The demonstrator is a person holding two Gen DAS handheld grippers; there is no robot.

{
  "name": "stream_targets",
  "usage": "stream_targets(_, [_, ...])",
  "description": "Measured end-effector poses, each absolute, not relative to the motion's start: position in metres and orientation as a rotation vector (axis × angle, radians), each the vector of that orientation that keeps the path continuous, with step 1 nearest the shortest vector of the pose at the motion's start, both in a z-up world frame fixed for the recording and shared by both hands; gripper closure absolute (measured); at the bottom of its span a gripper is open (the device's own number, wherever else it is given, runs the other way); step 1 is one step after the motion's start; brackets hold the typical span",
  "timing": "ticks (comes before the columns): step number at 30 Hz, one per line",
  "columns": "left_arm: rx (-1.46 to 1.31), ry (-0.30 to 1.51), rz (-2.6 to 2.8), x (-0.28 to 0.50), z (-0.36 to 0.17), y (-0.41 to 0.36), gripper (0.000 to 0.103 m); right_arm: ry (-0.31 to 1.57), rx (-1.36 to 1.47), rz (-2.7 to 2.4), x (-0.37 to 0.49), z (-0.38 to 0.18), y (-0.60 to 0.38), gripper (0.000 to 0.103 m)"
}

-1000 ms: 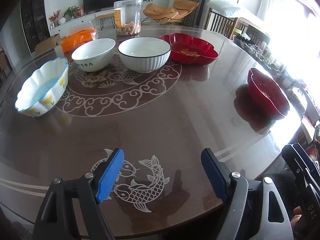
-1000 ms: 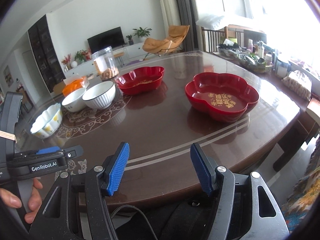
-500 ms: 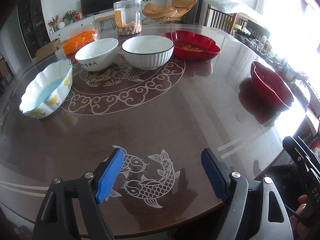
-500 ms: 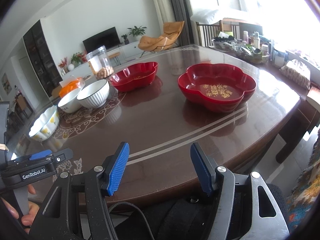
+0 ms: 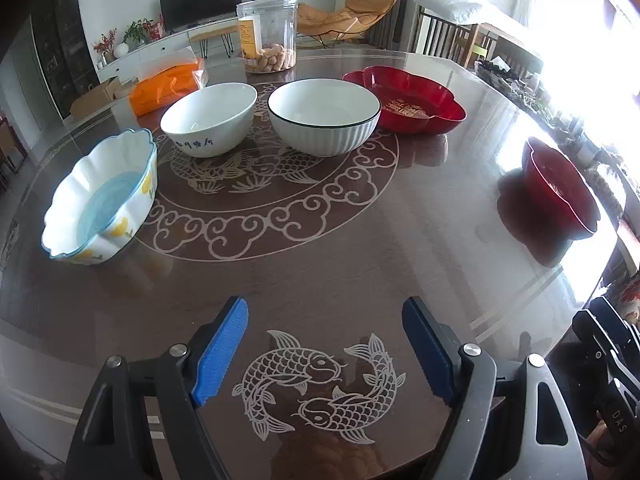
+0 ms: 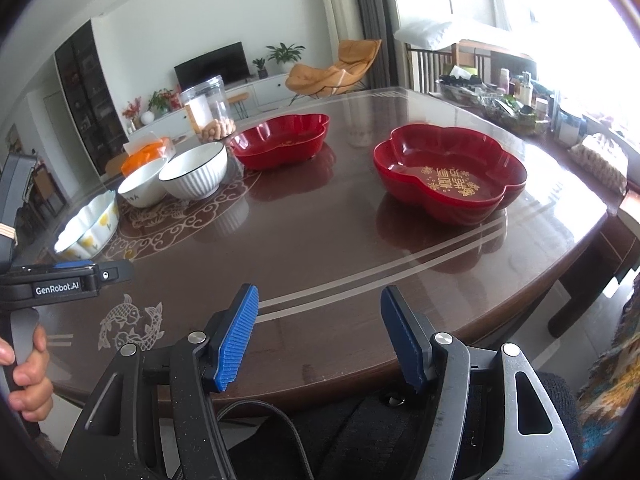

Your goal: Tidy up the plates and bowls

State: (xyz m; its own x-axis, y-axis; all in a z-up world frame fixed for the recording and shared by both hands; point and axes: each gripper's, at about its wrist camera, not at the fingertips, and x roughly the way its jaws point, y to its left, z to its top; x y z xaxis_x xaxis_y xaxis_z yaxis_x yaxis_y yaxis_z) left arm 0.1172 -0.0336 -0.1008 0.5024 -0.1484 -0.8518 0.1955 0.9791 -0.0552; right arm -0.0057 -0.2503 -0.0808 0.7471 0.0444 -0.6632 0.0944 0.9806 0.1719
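Note:
On the dark round table [image 5: 320,248] stand a scalloped white-and-blue bowl [image 5: 102,196] at the left, a plain white bowl [image 5: 210,122], a ribbed white bowl [image 5: 324,114], a red flower-shaped plate [image 5: 408,100] at the back and a second red plate [image 5: 560,188] at the right. My left gripper [image 5: 324,344] is open and empty over the fish pattern near the front edge. My right gripper [image 6: 320,332] is open and empty at the table's front edge, the near red plate [image 6: 450,174] ahead of it to the right.
A clear jar of snacks [image 5: 270,36] and an orange bag [image 5: 168,84] stand behind the bowls. Cluttered items [image 6: 516,100] lie on a surface beyond the table at the right. The left gripper's body [image 6: 60,280] shows at the left of the right wrist view.
The left gripper has moved forward over the table, so the bowls look nearer. The right gripper has shifted slightly. Both stay open.

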Motion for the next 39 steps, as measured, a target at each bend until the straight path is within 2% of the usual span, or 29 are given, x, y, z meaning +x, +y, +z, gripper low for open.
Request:
stream_targets(8, [0.087, 0.975, -0.306, 0.169, -0.065, -0.033, 0.024, 0.773, 0.23, -0.006, 0.006, -0.078, -0.254, 0.036])
stream_targets(12, [0.095, 0.932, -0.353, 0.228, -0.03, -0.04, 0.024, 0.789, 0.214, 0.017, 0.044, -0.057, -0.259, 0.036])
stream_targets(16, [0.134, 0.943, -0.335, 0.304, -0.019, -0.055, 0.024, 0.789, 0.192, 0.03, 0.104, -0.03, -0.269, 0.036])
stream_targets(20, [0.1, 1.078, -0.323, 0.379, -0.039, -0.07, 0.024, 0.815, 0.24, 0.061, 0.171, -0.021, -0.282, 0.036])
stream_targets(24, [0.18, 1.113, -0.264, 0.424, -0.062, -0.086, 0.027, 0.903, 0.348, 0.019, 0.227, -0.038, -0.308, 0.036])
stream_targets(27, [0.212, 1.141, -0.263, 0.443, -0.076, -0.095, 0.03, 0.962, 0.444, 0.006, 0.253, -0.054, -0.326, 0.036])
stream_targets(31, [0.294, 1.162, -0.28, 0.456, -0.091, -0.11, 0.032, 1.013, 0.406, 0.013, 0.279, -0.069, -0.326, 0.036])
stream_targets(39, [0.399, 1.229, -0.285, 0.468, -0.125, -0.137, 0.046, 1.031, 0.354, 0.019, 0.307, -0.09, -0.317, 0.036])
